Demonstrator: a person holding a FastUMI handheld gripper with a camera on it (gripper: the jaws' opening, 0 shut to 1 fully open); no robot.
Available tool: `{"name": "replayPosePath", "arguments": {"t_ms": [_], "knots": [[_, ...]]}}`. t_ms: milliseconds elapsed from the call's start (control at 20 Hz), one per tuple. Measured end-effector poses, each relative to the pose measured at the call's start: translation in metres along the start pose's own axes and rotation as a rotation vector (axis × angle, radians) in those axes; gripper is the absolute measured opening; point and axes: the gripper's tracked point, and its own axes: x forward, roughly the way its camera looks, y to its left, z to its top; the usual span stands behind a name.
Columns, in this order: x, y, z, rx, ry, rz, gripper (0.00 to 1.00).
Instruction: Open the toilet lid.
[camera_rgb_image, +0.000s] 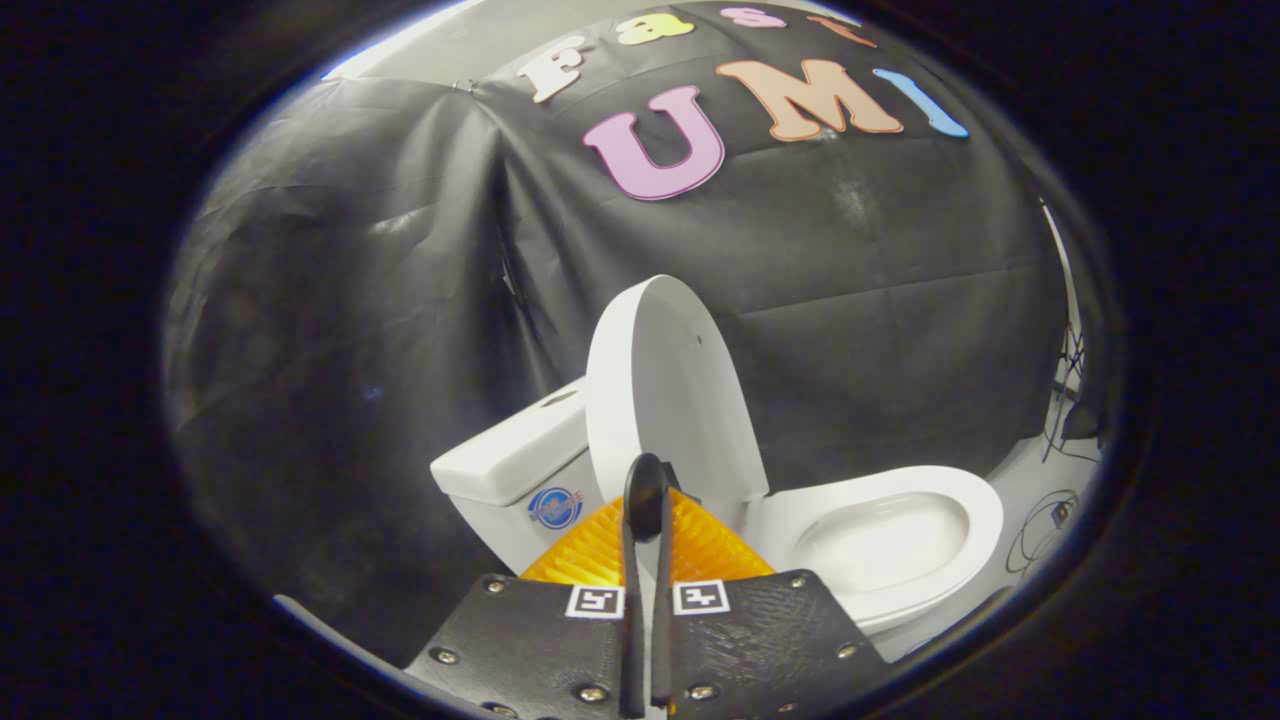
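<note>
Pale floor (1030, 480), white toilet (900, 540) standing on it, cables (1045, 525) beside

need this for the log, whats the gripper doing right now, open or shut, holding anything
gripper: shut, fingers nearly together with nothing between them, tips in front of the raised toilet lid, whether touching it cannot be told.

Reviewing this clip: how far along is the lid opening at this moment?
It looks essentially done. The lid stands raised and upright beside the tank, and the seat and bowl lie exposed. Nothing is in hand: the tongs are closed together with nothing visibly clamped, just short of the lid's lower edge. Whether they touch it is unclear. Left: probably only drawing the tongs away.
</note>
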Motion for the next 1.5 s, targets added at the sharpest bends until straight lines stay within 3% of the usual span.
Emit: {"name": "replayPosePath", "arguments": {"t_ms": [500,900,1200,1400,1500], "knots": [[0.008,0.021,-0.003,0.046,-0.003,0.049,0.04],[0.012,0.024,0.001,-0.008,-0.028,0.059,0.07],[0.005,0.031,-0.006,-0.082,-0.019,0.052,0.31],[-0.001,0.026,-0.008,-0.070,0.008,0.066,0.51],[-0.005,0.022,-0.008,-0.079,0.017,0.059,0.54]]}}
